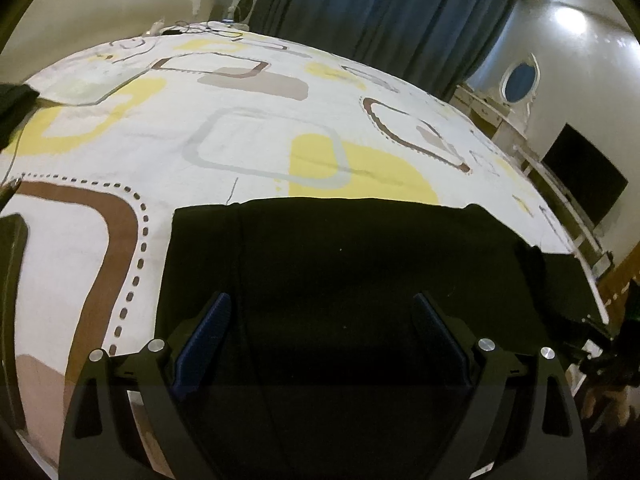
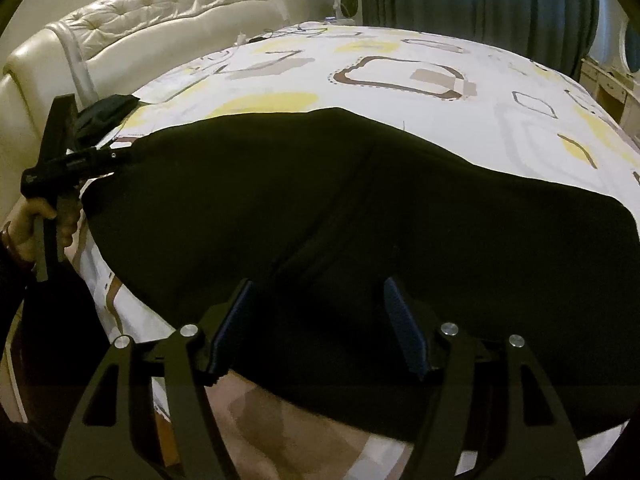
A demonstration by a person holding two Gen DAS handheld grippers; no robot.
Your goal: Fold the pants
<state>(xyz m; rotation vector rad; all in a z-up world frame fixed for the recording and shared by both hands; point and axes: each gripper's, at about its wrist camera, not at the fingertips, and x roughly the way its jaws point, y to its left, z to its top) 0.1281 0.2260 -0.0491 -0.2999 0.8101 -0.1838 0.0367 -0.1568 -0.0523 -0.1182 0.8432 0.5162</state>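
Observation:
The black pants (image 1: 352, 264) lie flat on the patterned bed sheet (image 1: 240, 128), folded into a wide dark slab. They also show in the right wrist view (image 2: 320, 208). My left gripper (image 1: 322, 308) is open, its fingers spread just above the near part of the pants. My right gripper (image 2: 318, 300) is open over the pants near their front edge. In the right wrist view the left gripper (image 2: 116, 154) shows at the pants' far left end, held by a hand (image 2: 36, 216).
A cream padded headboard (image 2: 160, 20) stands behind the bed. Dark curtains (image 1: 380, 12) hang at the far side. A dark cloth bundle (image 2: 104, 114) lies on the sheet by the headboard. A dressing table with mirror (image 1: 520, 80) and a black screen (image 1: 584, 176) stand to the right.

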